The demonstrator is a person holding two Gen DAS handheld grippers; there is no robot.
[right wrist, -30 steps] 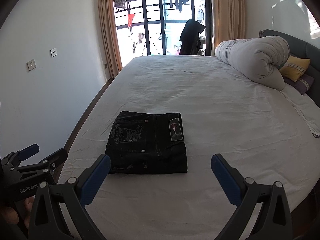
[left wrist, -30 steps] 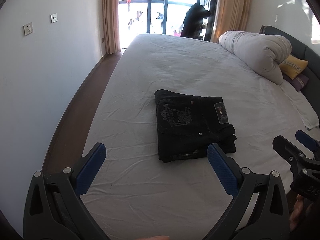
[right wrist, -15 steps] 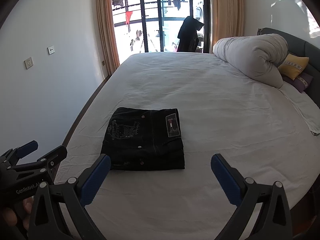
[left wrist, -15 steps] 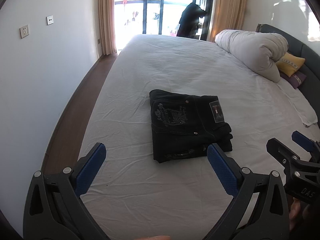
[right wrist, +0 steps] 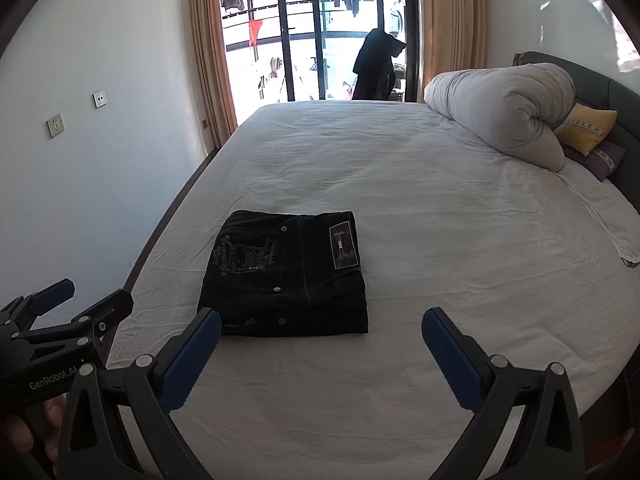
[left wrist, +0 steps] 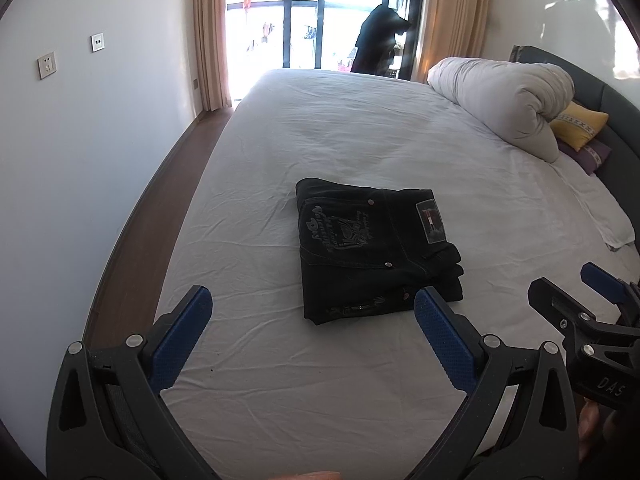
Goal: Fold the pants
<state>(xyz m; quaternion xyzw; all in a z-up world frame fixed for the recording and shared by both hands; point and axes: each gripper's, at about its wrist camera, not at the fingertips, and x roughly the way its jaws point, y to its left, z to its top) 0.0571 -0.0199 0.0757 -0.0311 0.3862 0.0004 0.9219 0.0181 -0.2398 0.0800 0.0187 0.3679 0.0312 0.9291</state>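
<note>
Black pants [left wrist: 374,249], folded flat on bed [left wrist: 400,148], ahead of both grippers | left gripper [left wrist: 312,312]: fingers apart, empty | right gripper [right wrist: 322,330]: fingers apart, empty

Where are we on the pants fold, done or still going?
Looks done: the black pants lie as a compact rectangle on the white bed sheet, layers stacked, patch label up. In hand: nothing. The left claw and right claw are both open, above the sheet short of the pants, touching no fabric. Left: at most squaring the slightly uneven layered edge on the pillow side.
</note>
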